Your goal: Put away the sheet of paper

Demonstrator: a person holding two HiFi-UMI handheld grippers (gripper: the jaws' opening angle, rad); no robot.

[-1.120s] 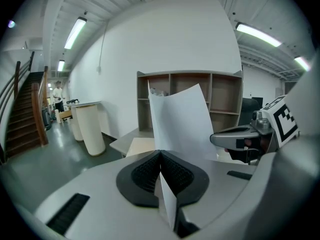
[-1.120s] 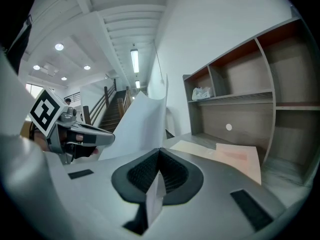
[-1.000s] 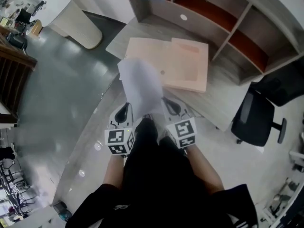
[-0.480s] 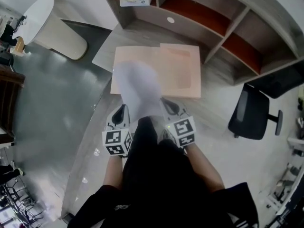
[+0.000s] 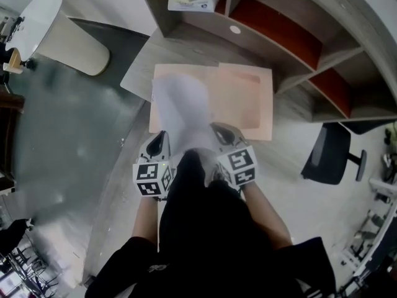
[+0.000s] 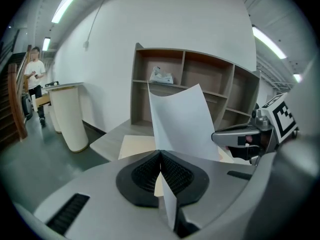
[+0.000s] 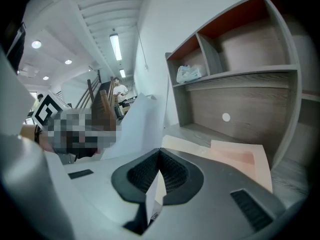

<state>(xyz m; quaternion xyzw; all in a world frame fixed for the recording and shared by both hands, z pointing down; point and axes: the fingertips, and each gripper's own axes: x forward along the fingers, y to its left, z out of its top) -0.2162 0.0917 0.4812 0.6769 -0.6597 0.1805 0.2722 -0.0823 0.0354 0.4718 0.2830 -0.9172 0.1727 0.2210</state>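
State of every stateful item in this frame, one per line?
White sheet of paper: held up, curved, pinched at its near edge.
Left gripper: shut on the sheet.
Right gripper: shut on the sheet.
Pale pink folder: lying open, flat on the grey wooden desk.

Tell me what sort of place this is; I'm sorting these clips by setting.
Probably an office or reception area: a wooden desk with open shelf compartments, a black swivel chair, and a white rounded counter on a glossy floor.
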